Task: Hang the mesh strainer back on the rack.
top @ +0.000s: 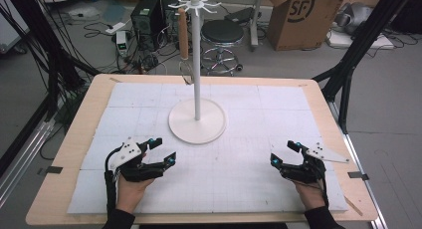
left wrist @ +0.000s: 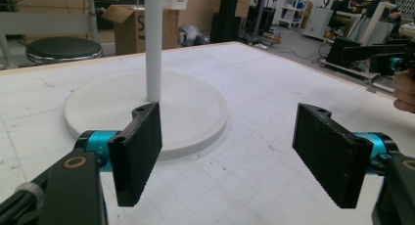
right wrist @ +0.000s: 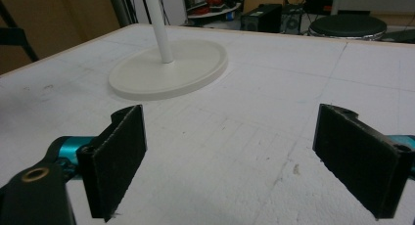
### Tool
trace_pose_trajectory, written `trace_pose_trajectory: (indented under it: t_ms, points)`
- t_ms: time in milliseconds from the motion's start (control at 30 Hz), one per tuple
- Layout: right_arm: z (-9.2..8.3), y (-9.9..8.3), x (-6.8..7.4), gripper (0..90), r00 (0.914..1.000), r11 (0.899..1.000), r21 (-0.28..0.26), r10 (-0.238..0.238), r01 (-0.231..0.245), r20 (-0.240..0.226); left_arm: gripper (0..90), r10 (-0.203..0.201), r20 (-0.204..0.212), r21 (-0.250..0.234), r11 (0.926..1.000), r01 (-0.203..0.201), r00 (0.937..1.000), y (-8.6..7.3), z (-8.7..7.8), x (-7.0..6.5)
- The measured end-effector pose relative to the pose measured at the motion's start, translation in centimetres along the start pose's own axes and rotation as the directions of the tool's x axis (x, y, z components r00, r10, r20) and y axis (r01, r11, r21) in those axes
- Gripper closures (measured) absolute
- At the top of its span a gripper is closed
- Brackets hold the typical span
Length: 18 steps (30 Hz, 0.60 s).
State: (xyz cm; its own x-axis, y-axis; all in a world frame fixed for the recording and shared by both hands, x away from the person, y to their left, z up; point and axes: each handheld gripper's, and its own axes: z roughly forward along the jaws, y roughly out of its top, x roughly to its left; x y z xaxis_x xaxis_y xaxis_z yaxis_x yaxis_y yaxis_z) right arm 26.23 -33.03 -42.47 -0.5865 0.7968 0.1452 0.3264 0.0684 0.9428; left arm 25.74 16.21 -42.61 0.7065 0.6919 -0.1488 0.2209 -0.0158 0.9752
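Observation:
A white hanging stand rises from a round base (top: 197, 123) at the table's middle back, its pole (top: 196, 64) topped by a ring of hooks (top: 194, 2). A utensil with a wooden handle (top: 183, 35) hangs from one hook. My left gripper (top: 164, 150) rests low at the front left, open and empty. My right gripper (top: 282, 152) sits at the front right, open and empty too. The left gripper view has wide-apart pads (left wrist: 137, 151) with the base (left wrist: 98, 107) and pole (left wrist: 153, 44) just beyond. In the right gripper view the base (right wrist: 195, 68) lies farther off, beyond the open gripper (right wrist: 237, 159).
A white gridded mat (top: 239, 179) covers the wooden table (top: 74, 154). Behind the table stand a black stool (top: 222, 32), a cardboard box (top: 298, 15), a computer tower (top: 147, 15) and loose cables. Black frame legs (top: 348, 74) flank the table.

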Motion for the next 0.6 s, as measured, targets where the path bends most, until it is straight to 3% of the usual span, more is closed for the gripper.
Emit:
trace_pose_trajectory:
  t_ms: [300,600]
  points:
    - [0.05,-0.10,0.17,11.8,1.0000,1.000,0.003,-0.004,0.004,-0.002,27.5,0.009,-0.019,0.009,0.9999,-0.008,0.9998,-0.45,-0.49,0.13]
    - [0.10,-0.14,0.22,11.7,1.0000,1.000,0.009,-0.004,0.004,-0.001,27.6,0.001,-0.012,0.013,0.9999,-0.001,0.9999,-0.52,-0.41,0.25]
